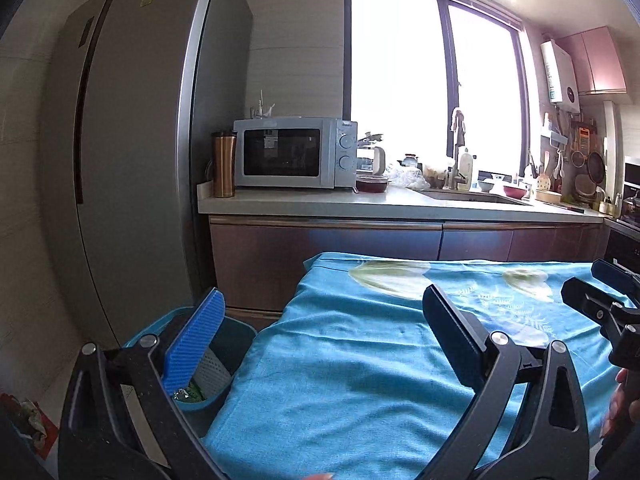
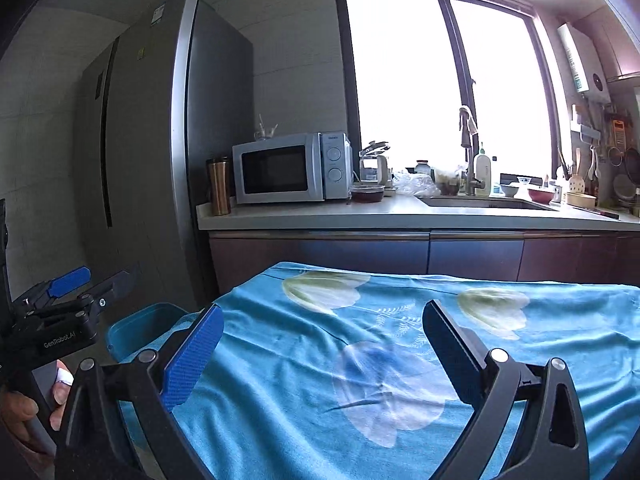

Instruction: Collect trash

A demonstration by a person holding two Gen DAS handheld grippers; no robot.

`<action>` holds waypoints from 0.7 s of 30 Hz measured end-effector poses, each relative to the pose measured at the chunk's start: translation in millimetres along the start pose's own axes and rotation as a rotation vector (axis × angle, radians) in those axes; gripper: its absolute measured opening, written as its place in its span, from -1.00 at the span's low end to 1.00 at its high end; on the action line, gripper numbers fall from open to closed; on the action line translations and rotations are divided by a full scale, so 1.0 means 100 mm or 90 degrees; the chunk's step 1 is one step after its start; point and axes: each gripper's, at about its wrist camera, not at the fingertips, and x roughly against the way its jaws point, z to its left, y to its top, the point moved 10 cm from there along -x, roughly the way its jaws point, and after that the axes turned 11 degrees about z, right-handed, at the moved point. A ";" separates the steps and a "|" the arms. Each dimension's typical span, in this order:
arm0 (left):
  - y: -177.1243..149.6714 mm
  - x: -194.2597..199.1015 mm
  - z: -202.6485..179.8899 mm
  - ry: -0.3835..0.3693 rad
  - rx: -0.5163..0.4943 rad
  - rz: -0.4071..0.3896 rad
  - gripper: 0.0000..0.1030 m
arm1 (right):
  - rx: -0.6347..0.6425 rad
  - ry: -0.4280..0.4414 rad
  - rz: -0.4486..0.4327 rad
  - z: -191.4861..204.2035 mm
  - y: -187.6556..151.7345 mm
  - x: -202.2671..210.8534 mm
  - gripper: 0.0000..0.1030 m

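Observation:
A table with a blue flowered cloth (image 1: pixel 360 360) fills the foreground; it also shows in the right wrist view (image 2: pixel 360 360). No trash lies on the cloth in either view. A blue bin (image 1: pixel 224 364) stands at the table's left edge, with green and grey scraps inside; its rim shows in the right wrist view (image 2: pixel 140 328). My left gripper (image 1: pixel 324 316) is open and empty over the table's left part, its left finger above the bin. My right gripper (image 2: pixel 324 328) is open and empty above the cloth. Each gripper shows at the edge of the other's view.
A tall grey fridge (image 1: pixel 132 140) stands left of the bin. Behind the table runs a counter (image 1: pixel 360 202) with a microwave (image 1: pixel 294 152), a copper tumbler (image 1: pixel 223 164), a sink and dishes. Some crumpled scraps lie on the floor at the far left (image 1: pixel 30 420).

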 end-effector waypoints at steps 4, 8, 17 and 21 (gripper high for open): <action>-0.02 0.07 -0.14 -0.005 -0.015 -0.010 0.89 | -0.011 -0.010 -0.007 -0.08 -0.02 0.08 0.87; -0.03 0.13 -0.21 -0.008 -0.021 -0.015 0.89 | -0.011 -0.021 -0.011 -0.13 -0.05 0.14 0.87; -0.06 0.21 -0.25 -0.011 -0.021 -0.022 0.89 | -0.012 -0.030 -0.015 -0.16 -0.09 0.23 0.87; -0.07 0.24 -0.25 -0.012 -0.021 -0.023 0.89 | -0.011 -0.034 -0.019 -0.16 -0.08 0.26 0.87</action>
